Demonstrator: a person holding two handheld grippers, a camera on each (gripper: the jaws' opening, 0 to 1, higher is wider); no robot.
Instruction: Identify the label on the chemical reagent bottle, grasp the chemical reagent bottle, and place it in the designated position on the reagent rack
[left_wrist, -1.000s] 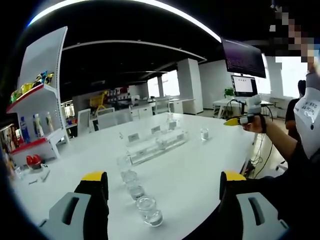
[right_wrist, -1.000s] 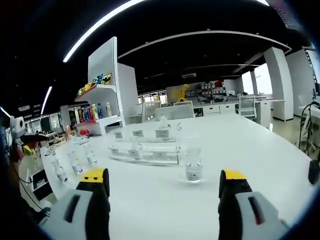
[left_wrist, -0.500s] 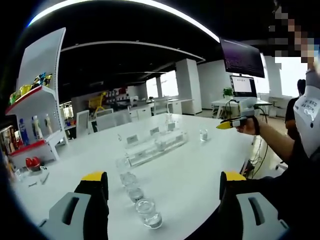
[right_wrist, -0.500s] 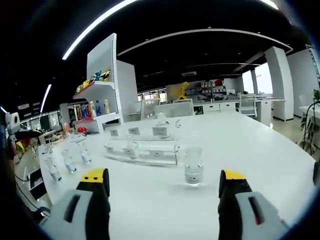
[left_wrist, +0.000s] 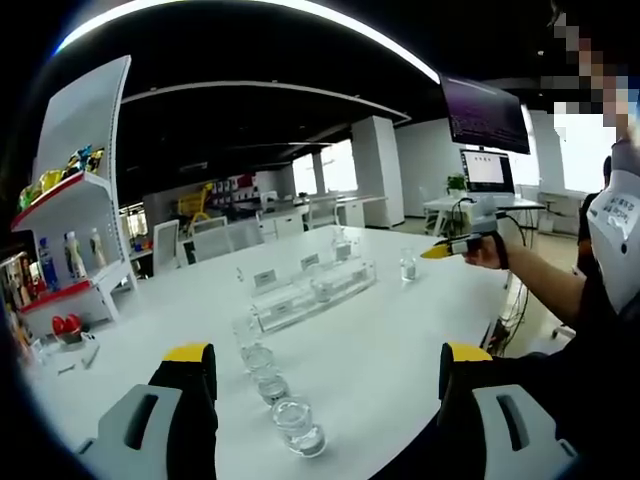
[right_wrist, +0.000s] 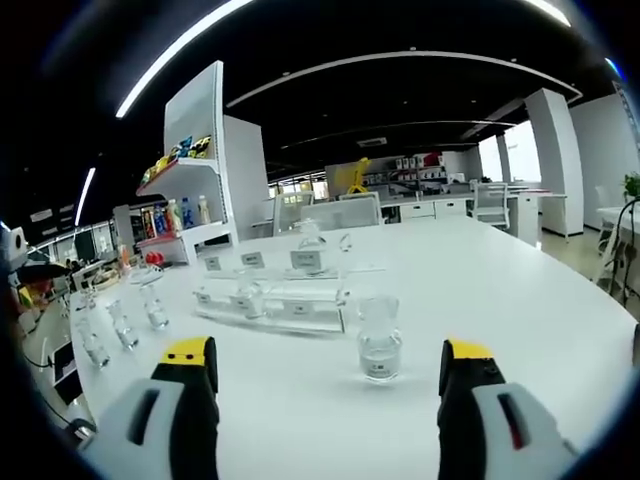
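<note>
In the right gripper view, a clear reagent bottle (right_wrist: 380, 338) is seen standing on the white worktop (right_wrist: 520, 330) at centre frame, beyond the wide-spread, empty right hand-held gripper (right_wrist: 328, 366); the reagent rack (right_wrist: 268, 298) lies behind it. The left hand-held gripper (left_wrist: 327, 366) is likewise held wide and empty.

Open-plan office: white desks (right_wrist: 520, 300), monitors (left_wrist: 488, 170), snack shelves (right_wrist: 195, 185).

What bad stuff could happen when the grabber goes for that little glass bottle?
1. The bottle stands alone between the open jaws of the right gripper; a crooked approach might tip it over on the table.
2. It is clear glass, so a hard squeeze or slip could drop it.
3. The clear rack already holds bottles and label cards; placing another carelessly might bump them.
</note>
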